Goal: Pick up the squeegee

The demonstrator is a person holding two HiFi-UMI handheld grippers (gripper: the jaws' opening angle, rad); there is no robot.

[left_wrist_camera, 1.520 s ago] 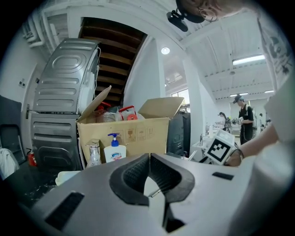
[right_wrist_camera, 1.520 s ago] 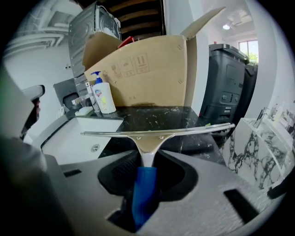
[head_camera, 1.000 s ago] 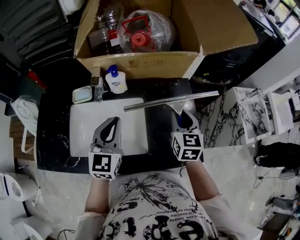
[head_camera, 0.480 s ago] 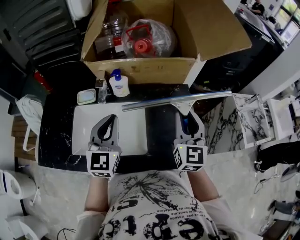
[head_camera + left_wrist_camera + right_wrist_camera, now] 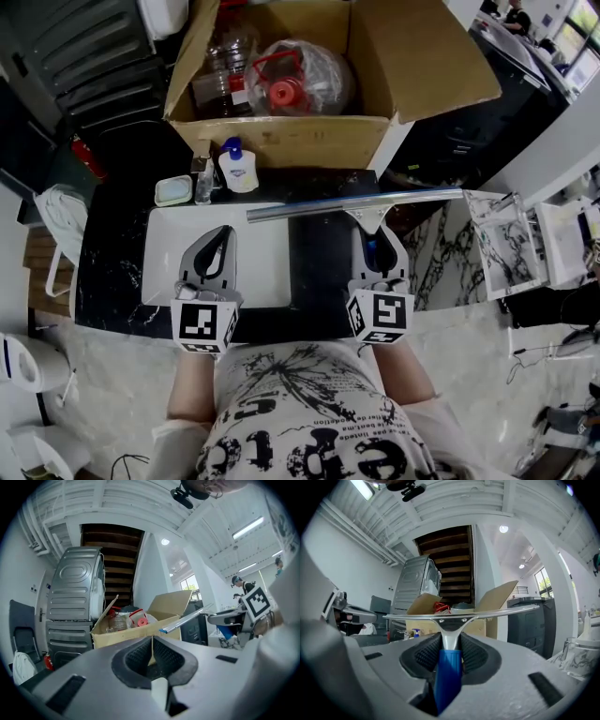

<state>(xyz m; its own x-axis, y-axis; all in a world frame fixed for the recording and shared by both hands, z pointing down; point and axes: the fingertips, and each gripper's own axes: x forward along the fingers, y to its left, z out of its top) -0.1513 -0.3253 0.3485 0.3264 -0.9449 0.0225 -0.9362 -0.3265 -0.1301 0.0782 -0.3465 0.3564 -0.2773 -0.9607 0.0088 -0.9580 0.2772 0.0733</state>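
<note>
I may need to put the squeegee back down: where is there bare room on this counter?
Bare: the black counter strip between the white basin and the right gripper; the counter left of the basin; the basin's own floor. Crowded: the far left edge, where soap dish and pump bottle stand by the cardboard box.

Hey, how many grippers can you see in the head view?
2. The left gripper is above the white basin, shut and empty; the right gripper is above the black counter, shut on the squeegee.
</note>
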